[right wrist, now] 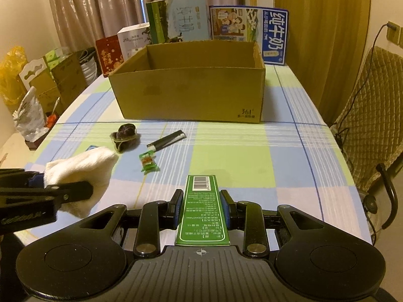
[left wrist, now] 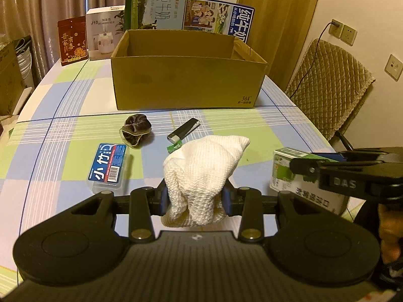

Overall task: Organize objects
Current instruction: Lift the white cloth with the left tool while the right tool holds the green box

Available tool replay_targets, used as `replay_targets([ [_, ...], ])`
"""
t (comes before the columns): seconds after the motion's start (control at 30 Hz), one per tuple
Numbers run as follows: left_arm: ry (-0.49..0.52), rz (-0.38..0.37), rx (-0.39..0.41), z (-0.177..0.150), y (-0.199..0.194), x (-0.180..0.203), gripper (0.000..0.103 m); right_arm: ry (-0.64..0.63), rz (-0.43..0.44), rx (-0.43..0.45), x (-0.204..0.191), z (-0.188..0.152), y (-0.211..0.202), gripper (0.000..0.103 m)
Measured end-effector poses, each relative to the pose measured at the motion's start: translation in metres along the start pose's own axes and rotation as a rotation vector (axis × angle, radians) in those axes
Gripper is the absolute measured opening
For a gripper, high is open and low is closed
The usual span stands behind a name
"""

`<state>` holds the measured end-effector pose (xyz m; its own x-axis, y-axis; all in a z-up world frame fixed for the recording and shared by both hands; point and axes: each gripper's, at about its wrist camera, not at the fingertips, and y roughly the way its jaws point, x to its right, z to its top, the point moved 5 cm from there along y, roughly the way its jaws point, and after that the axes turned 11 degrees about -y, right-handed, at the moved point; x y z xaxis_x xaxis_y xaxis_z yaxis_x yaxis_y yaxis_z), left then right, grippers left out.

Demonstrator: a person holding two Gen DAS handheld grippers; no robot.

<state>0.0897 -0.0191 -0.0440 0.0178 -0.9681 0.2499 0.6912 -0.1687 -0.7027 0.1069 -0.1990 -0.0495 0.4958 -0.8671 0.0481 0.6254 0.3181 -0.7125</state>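
Both tongs are loaded. The left gripper [left wrist: 195, 198] is clamped on a white knit cloth [left wrist: 204, 173], bunched up betw. the blue pads; the right gripper [right wrist: 201, 210] is clamped on a green carton [right wrist: 202, 216], barcode end fwd. Both items appear lifted off the checked tablecloth [right wrist: 239, 156], tho contact underneath can't be confirmed.

Step judged in hand: carry phase, 2 items picked, drop-off not yet done. The open cardboard box [left wrist: 186, 83] is seen at 12 o'clock in both wrist views, well apart from the tongs; its visible interior looks empty.

Left on the table, per the left wrist view: a blue-label plastic case [left wrist: 108, 167] at 10 o'clock, a dark scrunchie [left wrist: 136, 130] at 11, a black lighter [left wrist: 183, 130] at 12 and, just beside it, a small green wrapper [left wrist: 173, 148] partly hidden by the cloth. Milk cartons & other boxes are stood behind the box.

Next move likely needed: both loads raised over the near box wall, moved fwd to 12 o'clock, released inside. Rim clearance is to be watched, esp. for the drooping cloth. 4 small items then remain to be fetched.
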Motion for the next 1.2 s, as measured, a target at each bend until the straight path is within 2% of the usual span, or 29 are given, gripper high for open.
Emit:
replay_targets([
  [0.13, -0.011, 0.009, -0.003, -0.001, 0.002, -0.005, 0.034, 0.006, -0.015, 0.009, 0.001, -0.004, 0.024, 0.028],
  [0.3, -0.029, 0.022, -0.015, -0.004, 0.007, -0.015, 0.034, -0.004, -0.006, -0.022, -0.002, -0.023, 0.038, 0.028],
  [0.87, -0.061, 0.01, -0.072, -0.014, 0.038, -0.021, 0.034, -0.056, 0.03, -0.264, -0.008, -0.051, 0.063, 0.028],
  [1.0, -0.062, 0.013, -0.071, -0.012, 0.039, -0.022, 0.034, -0.068, 0.019, -0.249, -0.011, -0.048, 0.061, 0.028],
  [1.2, -0.056, 0.015, -0.049, -0.004, 0.033, -0.02, 0.034, -0.033, 0.014, -0.151, -0.008, -0.025, 0.039, 0.027],
])
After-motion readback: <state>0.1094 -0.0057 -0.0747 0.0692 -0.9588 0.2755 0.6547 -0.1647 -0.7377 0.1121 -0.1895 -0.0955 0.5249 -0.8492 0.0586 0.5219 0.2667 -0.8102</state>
